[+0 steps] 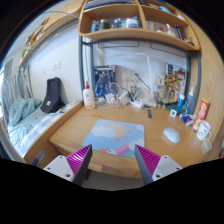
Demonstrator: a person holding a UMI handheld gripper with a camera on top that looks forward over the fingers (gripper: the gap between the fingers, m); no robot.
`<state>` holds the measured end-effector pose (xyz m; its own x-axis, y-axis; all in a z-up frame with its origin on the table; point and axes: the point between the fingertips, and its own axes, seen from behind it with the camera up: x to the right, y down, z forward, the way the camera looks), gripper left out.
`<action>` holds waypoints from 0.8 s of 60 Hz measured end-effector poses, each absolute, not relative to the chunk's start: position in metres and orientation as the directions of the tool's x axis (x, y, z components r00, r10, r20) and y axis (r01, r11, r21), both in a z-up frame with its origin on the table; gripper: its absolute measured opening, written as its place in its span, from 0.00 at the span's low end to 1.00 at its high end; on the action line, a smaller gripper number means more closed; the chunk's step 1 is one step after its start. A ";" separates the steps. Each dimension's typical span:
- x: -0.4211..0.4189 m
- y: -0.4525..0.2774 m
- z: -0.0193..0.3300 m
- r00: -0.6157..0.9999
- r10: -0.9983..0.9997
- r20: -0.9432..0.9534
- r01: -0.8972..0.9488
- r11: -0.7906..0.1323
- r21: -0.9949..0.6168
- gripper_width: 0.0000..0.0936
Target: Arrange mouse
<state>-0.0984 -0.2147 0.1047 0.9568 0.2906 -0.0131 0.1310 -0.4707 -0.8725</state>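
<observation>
Desk (120,125) of pale wood fills the ground ahead of my gripper (114,162), with one shelf unit (130,22) mounted on the wall above it and one bed (28,122) off to the left of the fingers. I count one mouse mat (112,136), blue and patterned, lying flat on the desk just beyond the two fingertips and roughly centred between them. I count one mouse (172,135), white, resting on the bare wood ahead of the right finger and to the right of the mat, well apart from both fingers. It is too small for me to tell which way it points or how its long axis runs. One white bottle (88,97) with a red cap stands upright at the back of the desk, beyond the left finger. My gripper is released: its two fingers (80,160), each with a magenta pad, stand wide apart with nothing between them.
</observation>
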 end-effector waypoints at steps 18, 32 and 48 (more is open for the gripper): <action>0.088 -0.187 0.033 0.998 0.055 0.025 0.054 -0.618 -0.785 0.90; 0.162 -0.123 0.011 0.996 0.049 0.072 0.087 -0.645 -0.759 0.89; 0.182 -0.037 -0.006 0.992 0.111 0.057 0.117 -0.665 -0.738 0.90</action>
<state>0.1819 -0.0366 -0.0064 0.9921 0.1114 0.0569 0.1169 -0.6648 -0.7378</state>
